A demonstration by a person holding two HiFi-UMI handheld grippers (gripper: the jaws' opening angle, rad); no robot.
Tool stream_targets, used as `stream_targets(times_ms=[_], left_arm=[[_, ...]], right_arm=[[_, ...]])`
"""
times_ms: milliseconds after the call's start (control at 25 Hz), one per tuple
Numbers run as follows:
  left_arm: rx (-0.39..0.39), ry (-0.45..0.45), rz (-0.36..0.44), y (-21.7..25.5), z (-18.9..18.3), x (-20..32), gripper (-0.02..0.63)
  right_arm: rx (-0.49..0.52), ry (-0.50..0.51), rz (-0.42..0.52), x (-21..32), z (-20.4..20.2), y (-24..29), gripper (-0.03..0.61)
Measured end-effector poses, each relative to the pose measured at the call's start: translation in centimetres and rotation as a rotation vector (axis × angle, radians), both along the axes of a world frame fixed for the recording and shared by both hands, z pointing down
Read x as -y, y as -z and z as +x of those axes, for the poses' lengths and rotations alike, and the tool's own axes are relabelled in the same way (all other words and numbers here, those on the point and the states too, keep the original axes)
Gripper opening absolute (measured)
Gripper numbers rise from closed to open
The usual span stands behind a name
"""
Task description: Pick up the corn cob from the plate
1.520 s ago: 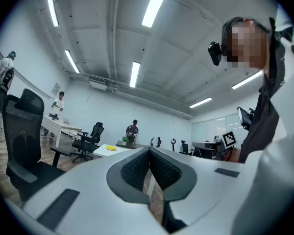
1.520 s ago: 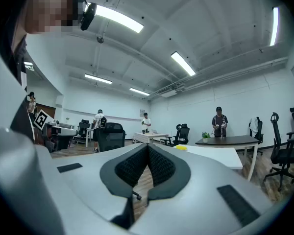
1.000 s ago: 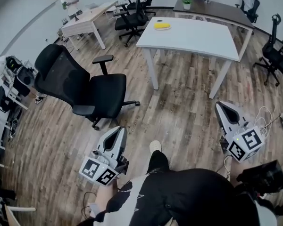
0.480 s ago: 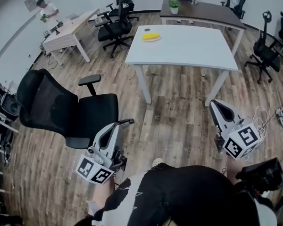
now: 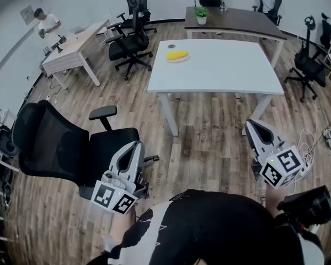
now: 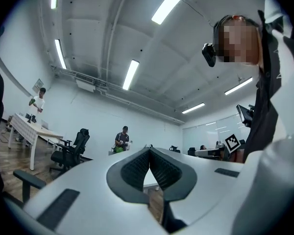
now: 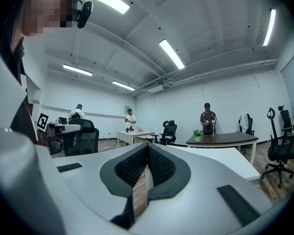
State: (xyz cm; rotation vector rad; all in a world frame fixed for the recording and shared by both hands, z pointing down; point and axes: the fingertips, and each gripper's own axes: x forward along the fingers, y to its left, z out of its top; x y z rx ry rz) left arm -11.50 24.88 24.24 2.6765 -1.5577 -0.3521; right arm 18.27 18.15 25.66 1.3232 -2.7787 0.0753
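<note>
In the head view, the yellow corn cob (image 5: 177,54) lies on a small plate (image 5: 178,58) near the far left corner of the white table (image 5: 226,70). Both grippers are held low over the wooden floor, well short of the table and pointing towards it. My left gripper (image 5: 138,144) is at the lower left, beside a black chair, and its jaws meet at the tips with nothing between them (image 6: 150,151). At the lower right, my right gripper (image 5: 248,121) is also shut and empty (image 7: 147,146). Neither gripper view shows the corn.
A black office chair (image 5: 60,142) stands close on the left. More chairs (image 5: 129,40) and a light desk (image 5: 71,46) with a person (image 5: 44,22) are at the far left. A dark desk (image 5: 234,18) with a plant (image 5: 201,12) is behind the table. Chairs (image 5: 311,59) and cables (image 5: 311,139) are on the right.
The view has moved forward: the white table sits closer and more central, the black chair has slid to the lower left. Both grippers came along, still shut.
</note>
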Motion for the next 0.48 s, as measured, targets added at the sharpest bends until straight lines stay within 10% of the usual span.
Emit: stream_targets(times_ms=[280,480], left_arm=[[-0.050,-0.036,-0.037,-0.6,-1.3,3.6,0.014],[0.078,-0.024,-0.004,-0.3,-1.5,6.3,0.014]], right_arm=[[-0.015,-0.008,-0.046,2.9,-1.6,-0.9,0.014],[-0.002,0.026,-0.055,5.8,-3.0,-1.0,0.014]])
